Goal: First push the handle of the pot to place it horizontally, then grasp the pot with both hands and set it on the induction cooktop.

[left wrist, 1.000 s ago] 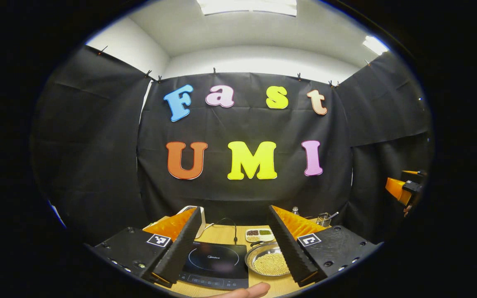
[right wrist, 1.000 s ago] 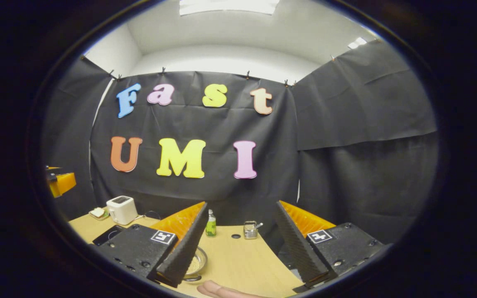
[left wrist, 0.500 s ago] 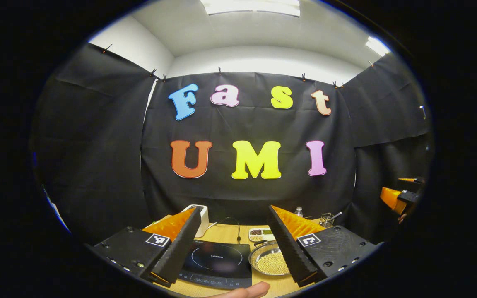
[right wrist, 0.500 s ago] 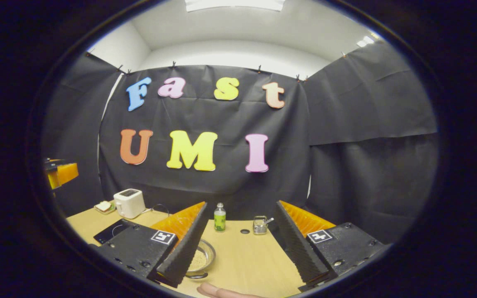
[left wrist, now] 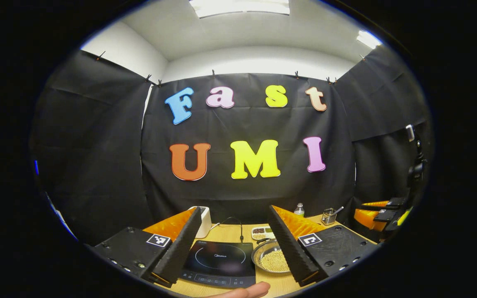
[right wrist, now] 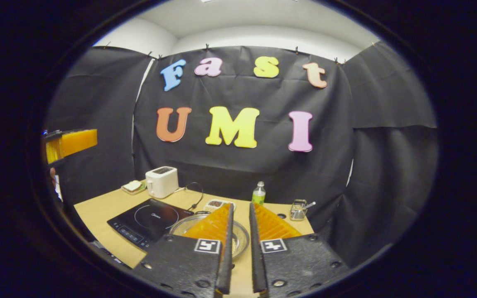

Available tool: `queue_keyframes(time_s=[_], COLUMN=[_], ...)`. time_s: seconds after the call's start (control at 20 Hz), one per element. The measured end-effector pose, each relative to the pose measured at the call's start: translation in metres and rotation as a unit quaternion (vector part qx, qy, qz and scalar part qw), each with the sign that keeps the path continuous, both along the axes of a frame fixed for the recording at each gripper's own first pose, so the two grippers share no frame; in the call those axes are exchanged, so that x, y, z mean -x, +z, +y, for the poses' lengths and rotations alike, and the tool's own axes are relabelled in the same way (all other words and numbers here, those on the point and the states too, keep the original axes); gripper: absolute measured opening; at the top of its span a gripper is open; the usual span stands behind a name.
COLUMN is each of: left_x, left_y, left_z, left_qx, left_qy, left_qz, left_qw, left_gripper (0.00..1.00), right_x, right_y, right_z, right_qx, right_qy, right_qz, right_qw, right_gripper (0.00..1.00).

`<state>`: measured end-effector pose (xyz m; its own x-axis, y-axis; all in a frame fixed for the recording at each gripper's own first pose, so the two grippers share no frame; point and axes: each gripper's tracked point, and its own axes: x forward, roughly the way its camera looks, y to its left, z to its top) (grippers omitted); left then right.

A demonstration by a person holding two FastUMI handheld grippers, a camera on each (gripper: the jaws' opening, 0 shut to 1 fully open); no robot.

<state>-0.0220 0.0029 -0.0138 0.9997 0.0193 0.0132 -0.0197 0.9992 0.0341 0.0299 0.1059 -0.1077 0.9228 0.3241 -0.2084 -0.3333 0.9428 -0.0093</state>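
Steel pot (right wrist: 238,236) sat untouched while we'd just pinched the right gripper (right wrist: 240,248) nearly closed for pushing, left gripper (left wrist: 232,244) spread wide.

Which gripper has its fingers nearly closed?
The right gripper: in the right gripper view its fingers stand almost together above the steel pot. The left gripper is spread wide.

The tabletop (right wrist: 110,207) looks like pale matt wood. The induction cooktop (right wrist: 149,219), at nine o'clock from the pot (right wrist: 238,238), is glossy black glass. The pot is shiny metal, the toaster (right wrist: 162,181) smooth white plastic, and the booth wall matt cloth.
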Motion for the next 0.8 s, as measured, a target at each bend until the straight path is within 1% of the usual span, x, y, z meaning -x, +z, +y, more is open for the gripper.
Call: queue_keyframes(time_s=[0.05, 0.1, 0.2, 0.25, 0.3, 0.35, 0.4, 0.45, 0.5, 0.65, 0.8], left_x=[0.003, 0.004, 0.007, 0.008, 0.009, 0.009, 0.011, 0.011, 0.010, 0.011, 0.009], left_y=[0.000, -0.001, -0.001, -0.001, -0.001, -0.002, -0.002, -0.004, -0.005, -0.010, -0.015], left_z=[0.001, 0.001, 0.003, 0.003, 0.003, 0.003, 0.003, 0.004, 0.005, 0.006, 0.007], left_qx=[0.004, 0.007, 0.008, 0.008, 0.009, 0.009, 0.008, 0.007, 0.006, 0.006, 0.007], left_qy=[-0.001, -0.002, -0.001, 0.000, -0.002, -0.004, -0.005, -0.005, -0.004, -0.003, -0.002], left_qz=[0.000, -0.002, -0.004, -0.005, -0.005, -0.006, -0.006, -0.006, -0.005, -0.003, 0.002], left_qw=[1.000, 1.000, 1.000, 1.000, 1.000, 1.000, 1.000, 1.000, 1.000, 1.000, 1.000], left_gripper=[0.96, 0.88, 0.88, 0.96, 0.96, 0.88, 0.88, 0.88, 0.96, 0.96, 0.96], right_x=[-0.001, 0.001, 0.001, 0.000, -0.002, -0.004, -0.004, -0.003, -0.002, 0.008, 0.017], right_y=[-0.012, -0.024, -0.047, -0.060, -0.073, -0.088, -0.103, -0.116, -0.130, -0.170, -0.201], right_z=[0.005, 0.013, 0.023, 0.024, 0.025, 0.025, 0.026, 0.032, 0.037, 0.048, 0.059], right_qx=[-0.005, -0.003, 0.002, 0.005, 0.015, 0.025, 0.032, 0.035, 0.037, 0.045, 0.058], right_qy=[0.002, 0.012, 0.026, 0.028, 0.026, 0.021, 0.023, 0.028, 0.034, 0.055, 0.075], right_qz=[0.021, 0.044, 0.081, 0.097, 0.113, 0.131, 0.150, 0.170, 0.191, 0.244, 0.281], right_qw=[1.000, 0.999, 0.996, 0.995, 0.993, 0.991, 0.988, 0.984, 0.980, 0.967, 0.955], right_gripper=[0.04, 0.03, 0.04, 0.01, 0.01, 0.04, 0.03, 0.02, 0.03, 0.04, 0.04])
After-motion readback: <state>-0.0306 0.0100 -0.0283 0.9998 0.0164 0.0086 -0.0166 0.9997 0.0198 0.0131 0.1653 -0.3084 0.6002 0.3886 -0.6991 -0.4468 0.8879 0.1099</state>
